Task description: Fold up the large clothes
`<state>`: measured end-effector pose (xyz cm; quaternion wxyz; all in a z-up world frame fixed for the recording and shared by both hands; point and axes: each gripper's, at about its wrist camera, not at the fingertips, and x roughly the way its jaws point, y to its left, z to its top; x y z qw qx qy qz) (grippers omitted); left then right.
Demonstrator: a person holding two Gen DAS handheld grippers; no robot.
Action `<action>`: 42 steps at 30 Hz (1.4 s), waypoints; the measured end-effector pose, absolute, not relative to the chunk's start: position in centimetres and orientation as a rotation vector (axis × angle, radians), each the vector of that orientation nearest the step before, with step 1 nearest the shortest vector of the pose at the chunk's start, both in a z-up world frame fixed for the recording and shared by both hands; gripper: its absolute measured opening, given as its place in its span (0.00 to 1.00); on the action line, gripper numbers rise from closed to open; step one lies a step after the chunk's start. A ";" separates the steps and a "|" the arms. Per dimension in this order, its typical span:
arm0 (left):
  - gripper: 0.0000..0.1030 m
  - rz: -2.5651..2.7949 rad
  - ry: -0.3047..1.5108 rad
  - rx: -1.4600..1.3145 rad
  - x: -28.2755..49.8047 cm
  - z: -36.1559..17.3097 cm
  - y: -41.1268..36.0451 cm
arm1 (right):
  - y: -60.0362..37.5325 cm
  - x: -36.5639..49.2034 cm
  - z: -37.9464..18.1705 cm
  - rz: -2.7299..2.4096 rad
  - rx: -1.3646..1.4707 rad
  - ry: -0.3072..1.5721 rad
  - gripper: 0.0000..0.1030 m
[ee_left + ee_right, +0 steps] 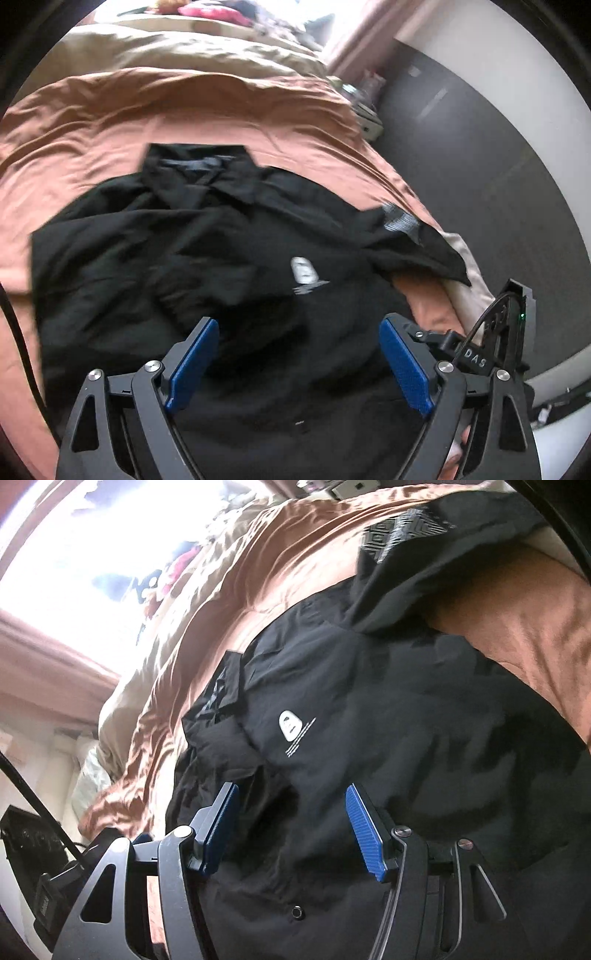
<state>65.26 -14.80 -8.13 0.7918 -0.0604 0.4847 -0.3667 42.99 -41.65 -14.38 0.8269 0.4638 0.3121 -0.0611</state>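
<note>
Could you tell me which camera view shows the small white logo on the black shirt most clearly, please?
The right wrist view: the white logo on the black shirt is sharp, its lines distinct. In the left wrist view it is blurred.

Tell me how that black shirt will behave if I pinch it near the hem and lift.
The black shirt is creased and follows the bedspread beneath, so it will probably drape limply instead of holding shape. The sleeve splayed to one side would likely trail. The fabric looks thin, so probably light; both the left gripper and right gripper are open above it.
</note>
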 end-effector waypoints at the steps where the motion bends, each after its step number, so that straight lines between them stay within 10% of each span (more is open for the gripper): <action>1: 0.87 -0.748 1.037 -0.136 65.3 -8.2 -13.5 | -41.1 43.5 -14.3 -0.120 0.955 0.675 0.57; 25: 0.63 -0.281 1.033 -0.238 61.8 -12.0 8.1 | -25.0 58.4 -16.7 -0.023 0.175 0.960 0.57; 29: 0.63 -0.271 1.044 -0.243 61.8 -12.9 8.5 | -25.3 58.6 -16.1 -0.038 0.203 0.937 0.25; 42: 0.62 -0.302 1.079 -0.211 63.6 -15.5 5.4 | -36.1 53.3 -12.6 -0.157 0.526 0.707 0.23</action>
